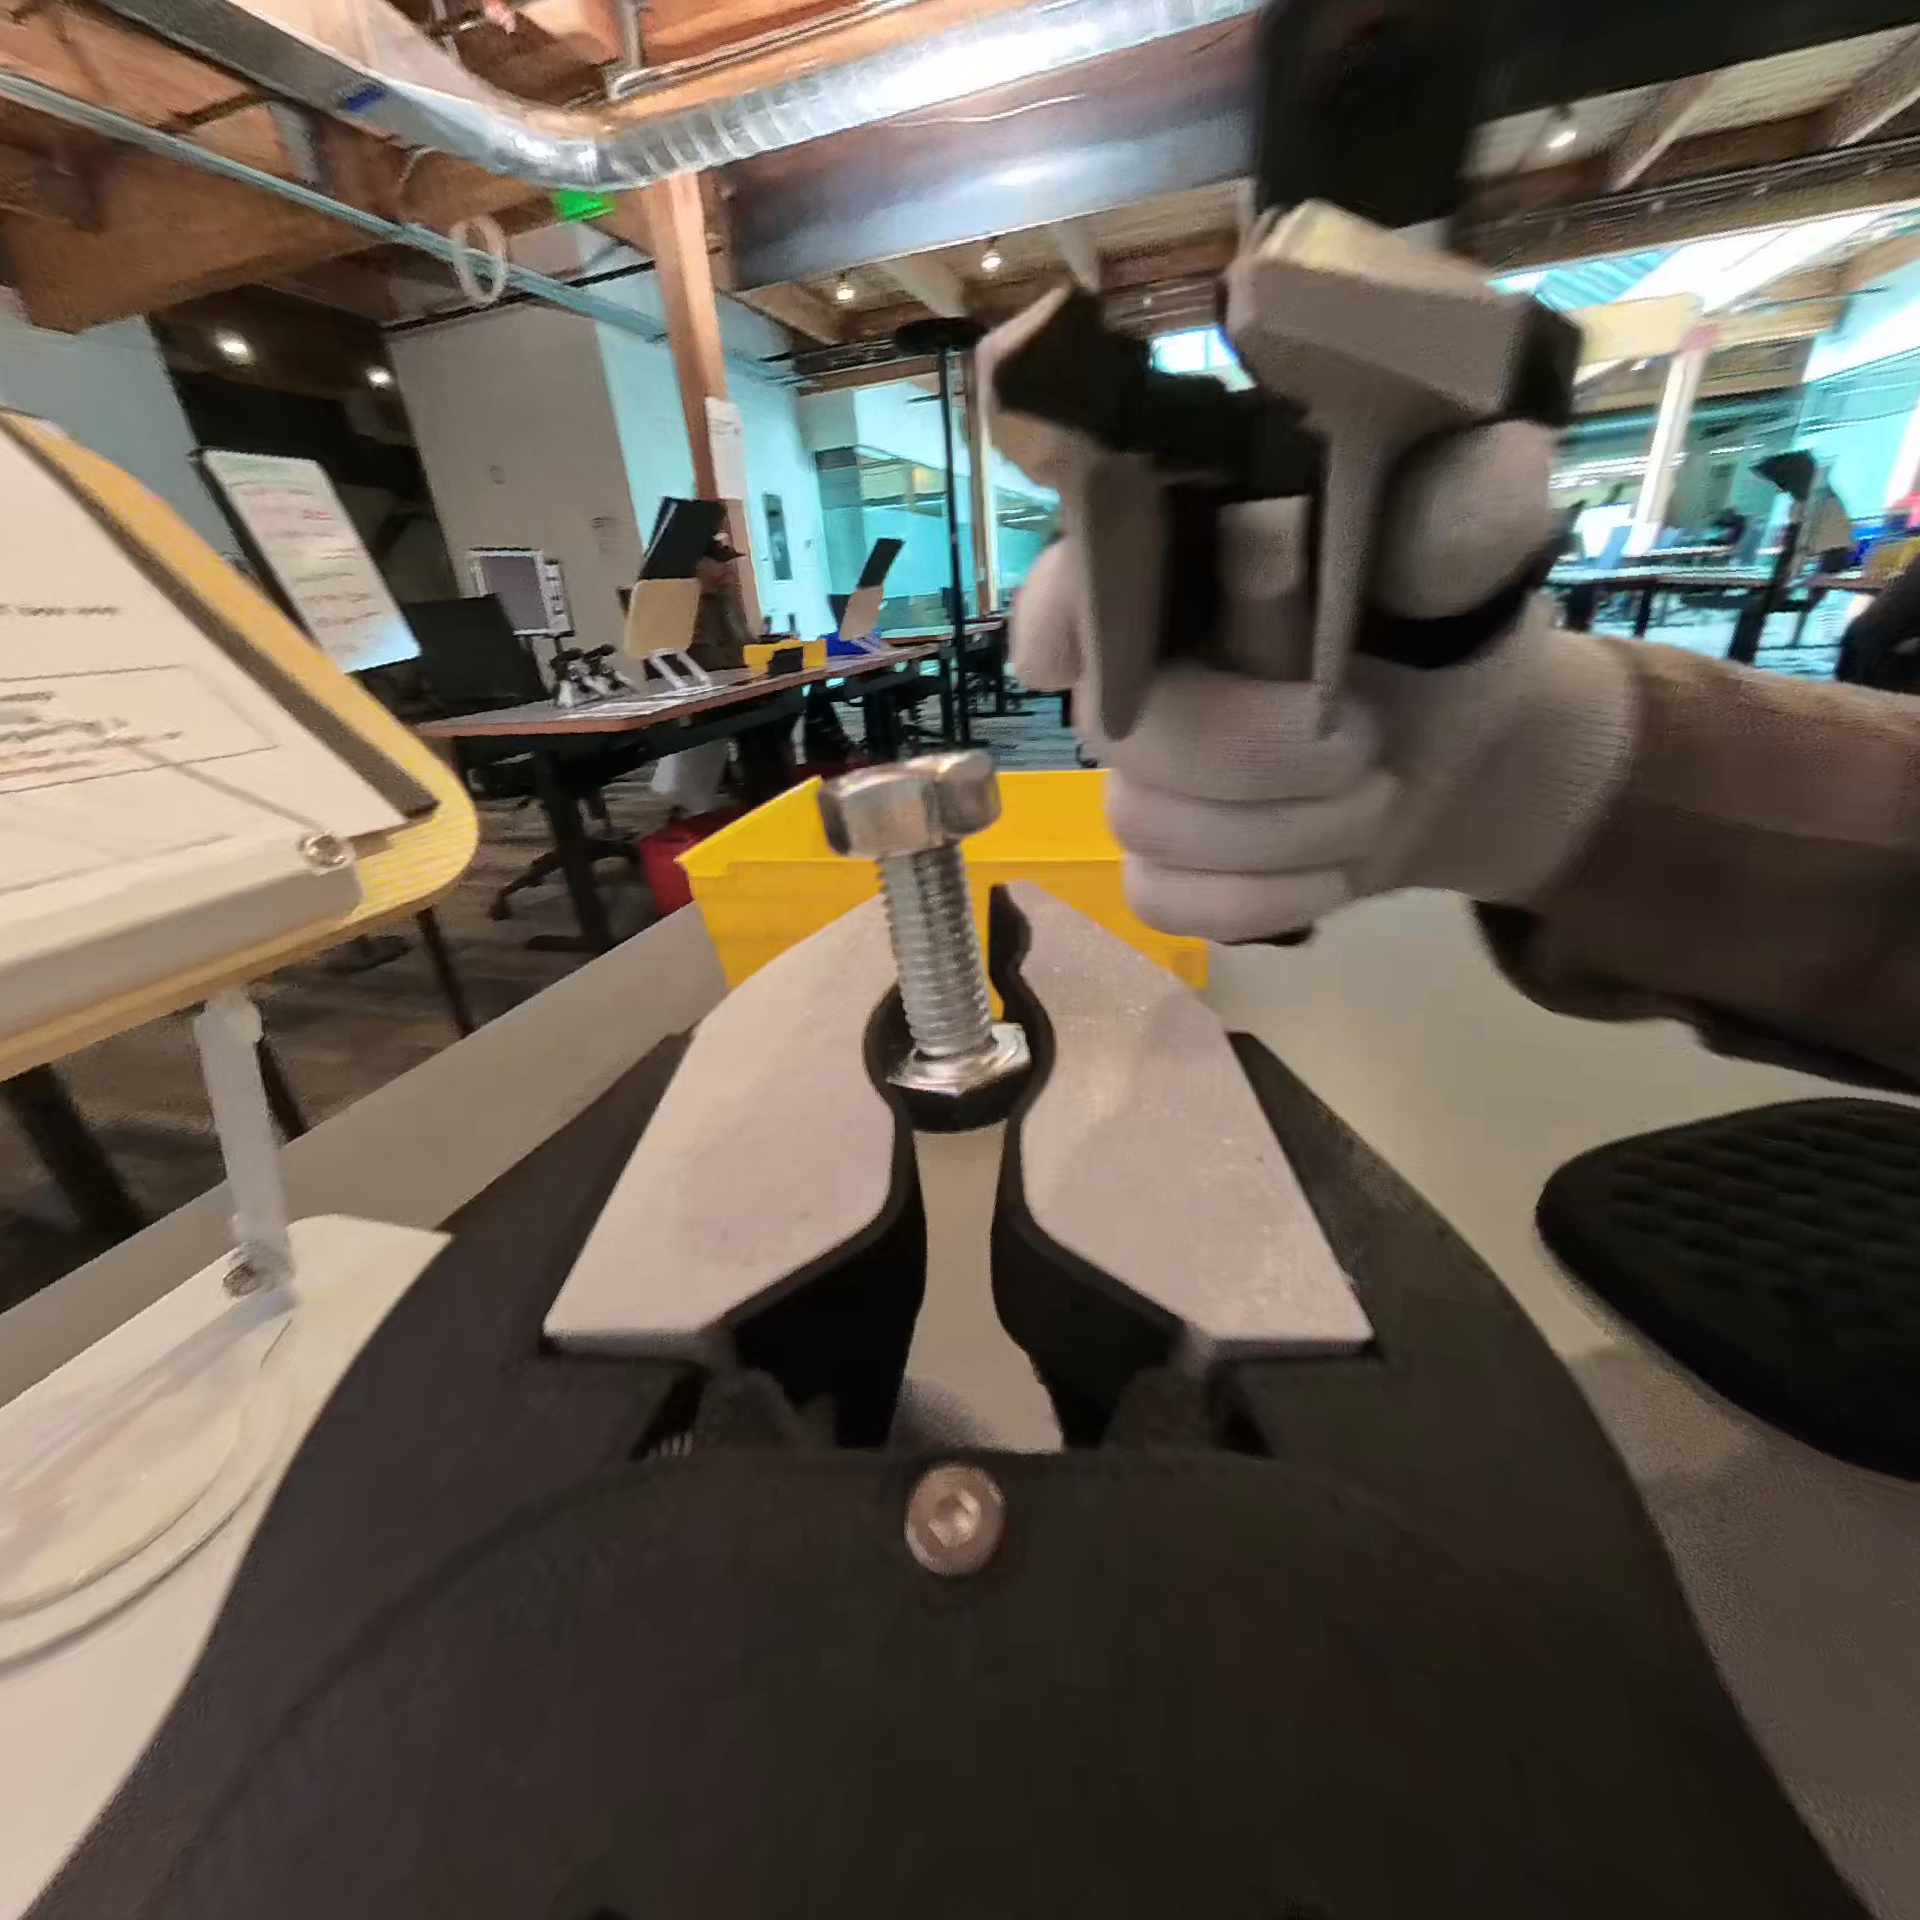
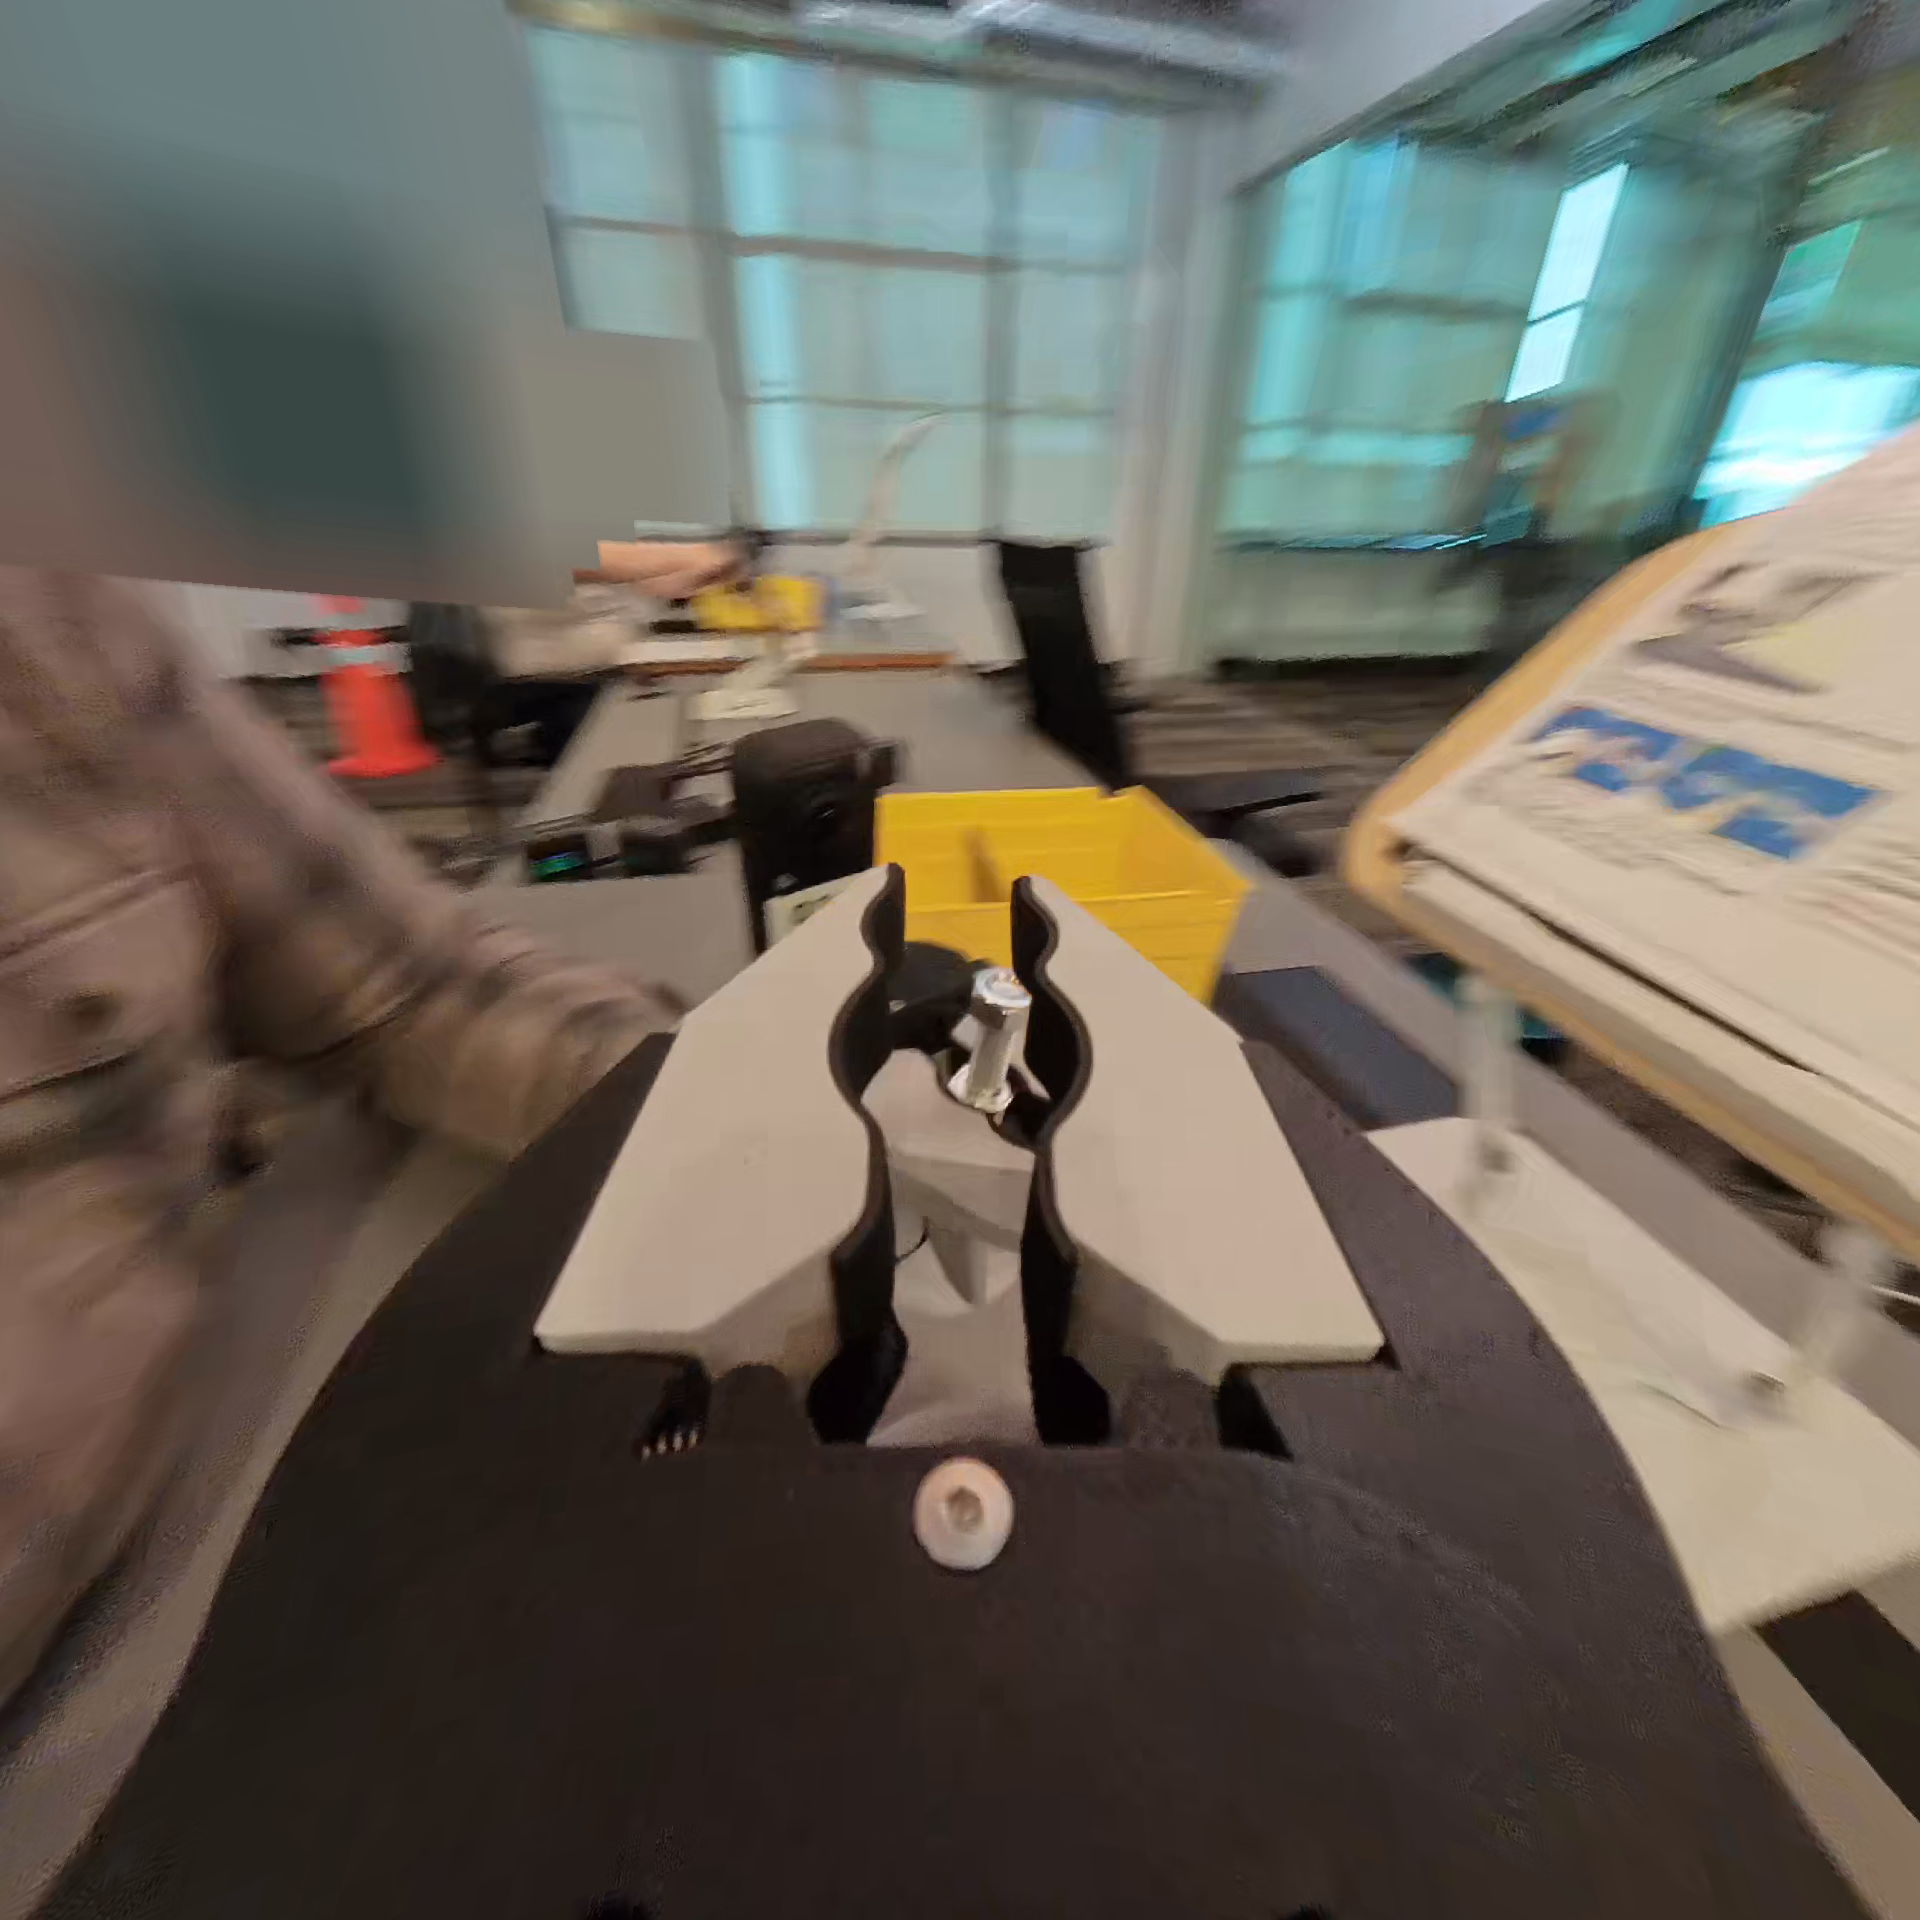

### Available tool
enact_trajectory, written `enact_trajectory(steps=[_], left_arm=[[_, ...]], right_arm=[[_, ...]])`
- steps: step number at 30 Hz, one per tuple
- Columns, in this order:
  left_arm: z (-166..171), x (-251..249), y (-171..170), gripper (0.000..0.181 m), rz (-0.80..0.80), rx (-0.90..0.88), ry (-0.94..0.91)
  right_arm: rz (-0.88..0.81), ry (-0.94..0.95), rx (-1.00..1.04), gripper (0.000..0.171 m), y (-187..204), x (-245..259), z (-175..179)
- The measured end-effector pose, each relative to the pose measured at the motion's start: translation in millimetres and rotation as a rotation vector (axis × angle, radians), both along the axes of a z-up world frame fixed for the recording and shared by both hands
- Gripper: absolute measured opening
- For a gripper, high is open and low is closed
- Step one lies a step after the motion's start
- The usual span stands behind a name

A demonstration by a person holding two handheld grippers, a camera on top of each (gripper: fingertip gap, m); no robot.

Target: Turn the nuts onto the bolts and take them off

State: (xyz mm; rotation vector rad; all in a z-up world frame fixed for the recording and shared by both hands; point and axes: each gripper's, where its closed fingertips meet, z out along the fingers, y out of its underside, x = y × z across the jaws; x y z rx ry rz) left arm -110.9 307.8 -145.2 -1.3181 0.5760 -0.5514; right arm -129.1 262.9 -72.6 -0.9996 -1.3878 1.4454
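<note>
table (image 1: 1403,1049): white top, under both tools, carrying everything here
yellow bin (image 1: 769,894): just past the left tool's tips, divided inside, contents hidden
right tool (image 2: 956,997): up above the left one, pointed down at the bolt, parted narrowly, nothing in it, blurry
left tool (image 1: 961,997): pinched tight, gripping the nut so the bolt stands up out of the tips
bolt (image 1: 930,914): head on top, threads bare most of the way down
nut (image 1: 961,1070): way down at the threaded end
step: probably spinning the two apart or together, can't tell which
next: drop the right tool onto the bolt head, squeeze square, then twist without cocking the threads
</note>
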Motion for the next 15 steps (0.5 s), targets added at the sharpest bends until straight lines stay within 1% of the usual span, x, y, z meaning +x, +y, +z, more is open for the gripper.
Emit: enact_trajectory(steps=[3, 5, 6, 10, 12, 15], left_arm=[[6, 10, -12, 0.01, -0.091, 0.011, -0.006], [10, 15, -17, 0.01, -0.134, 0.013, -0.021], [12, 18, -21, 0.01, -0.172, 0.009, -0.028], [18, 25, -30, 0.01, -0.239, 0.01, -0.043], [19, 28, -33, 0.01, -0.255, 0.011, -0.038], [22, 34, -41, 0.01, -0.321, -0.001, -0.05]], right_arm=[[0.335, -0.07, 0.013, 0.023, -10, 13, -1], [0.538, -0.062, 0.007, 0.025, -14, 24, 6], [0.614, -0.059, 0.006, 0.03, -13, 26, 8], [0.847, -0.035, -0.001, 0.03, -9, 23, 11], [0.956, -0.055, 0.003, 0.025, -14, 19, 4], [1.08, -0.121, 0.021, 0.024, -25, 11, -11]])
